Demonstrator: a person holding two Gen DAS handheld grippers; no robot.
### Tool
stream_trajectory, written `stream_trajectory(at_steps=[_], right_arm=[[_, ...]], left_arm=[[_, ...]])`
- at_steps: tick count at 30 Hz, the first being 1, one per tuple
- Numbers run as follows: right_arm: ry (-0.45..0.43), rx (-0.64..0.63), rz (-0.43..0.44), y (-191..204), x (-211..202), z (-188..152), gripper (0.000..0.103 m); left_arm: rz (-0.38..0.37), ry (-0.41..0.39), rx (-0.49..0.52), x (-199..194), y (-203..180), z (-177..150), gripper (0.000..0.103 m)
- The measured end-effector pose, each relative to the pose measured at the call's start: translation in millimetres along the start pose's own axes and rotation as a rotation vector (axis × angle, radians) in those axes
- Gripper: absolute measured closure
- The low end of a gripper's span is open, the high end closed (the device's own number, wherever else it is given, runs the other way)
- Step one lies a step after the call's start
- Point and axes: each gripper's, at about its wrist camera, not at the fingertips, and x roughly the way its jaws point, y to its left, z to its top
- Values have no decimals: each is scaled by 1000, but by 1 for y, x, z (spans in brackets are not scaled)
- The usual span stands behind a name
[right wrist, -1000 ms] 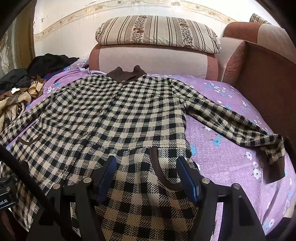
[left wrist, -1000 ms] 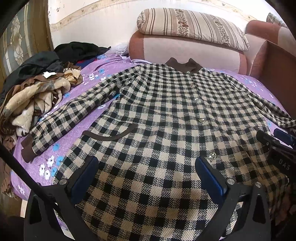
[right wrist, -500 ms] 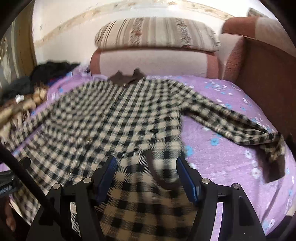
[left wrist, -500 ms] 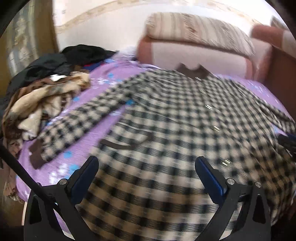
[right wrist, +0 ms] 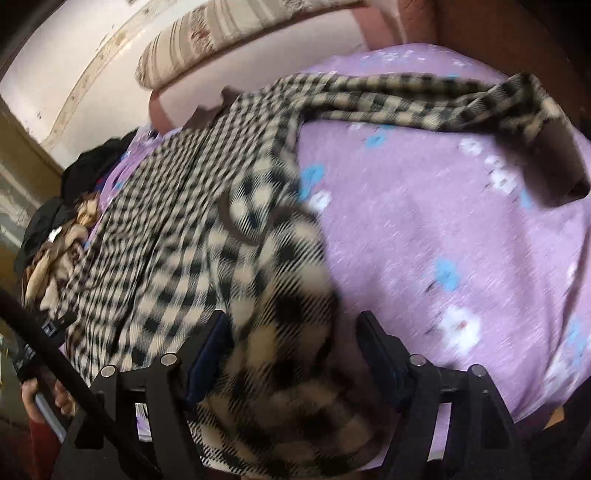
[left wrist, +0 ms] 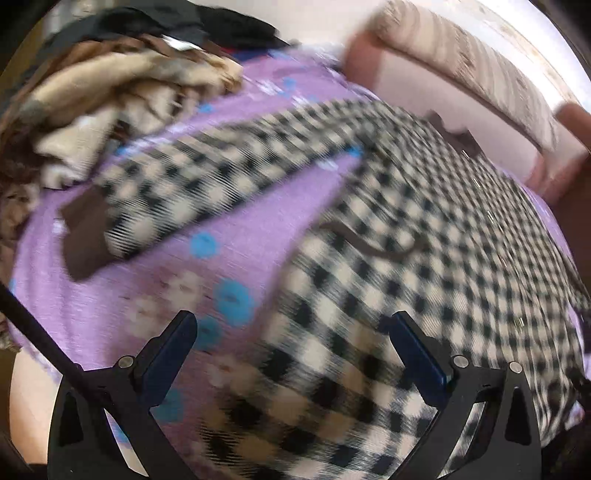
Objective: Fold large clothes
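A large black-and-cream checked coat [left wrist: 424, 236] with brown collar, cuffs and pocket trim lies spread front-up on a purple flowered bedspread [left wrist: 236, 254]. Its left sleeve [left wrist: 207, 184] stretches out to the left; its right sleeve [right wrist: 413, 99] runs toward the right in the right wrist view. My left gripper [left wrist: 291, 350] is open over the coat's lower left hem edge. My right gripper [right wrist: 295, 350] is open over the lower right hem corner of the coat [right wrist: 207, 229]. Both views are blurred by motion.
A heap of brown, cream and black clothes [left wrist: 110, 77] lies at the bed's left side. A striped pillow [left wrist: 469, 62] rests on a pink-brown headboard behind the collar. A brown side panel [right wrist: 513, 29] borders the bed on the right.
Both grippers have swung outward and down, left one leftward, right one rightward, toward the coat's lower corners. The views tilted and blurred. Both jaws stay open; the coat has not moved.
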Motion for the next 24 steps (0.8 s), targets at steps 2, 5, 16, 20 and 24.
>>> stream_trajectory(at_steps=[2,5,16,20,24], right_arm=[[4,-68,5,14,1,-6,43],[28,-99,49,24,1,-9,90],[41,-25,72,-7,-50,-24,87],[-11,4,46,-25,-68,-22,70],[-107,-40,30,-13,-82,-3,61]], left_arm=[[34,-1,61,2,-14,-7,8],[36,21,124,-7,-31,-12,84],[-89,73,12,-61,-15,-50,94],[-103,-4,-79,-74,18,-36,45],[-62,-58,-208,-69,50,-10,30]])
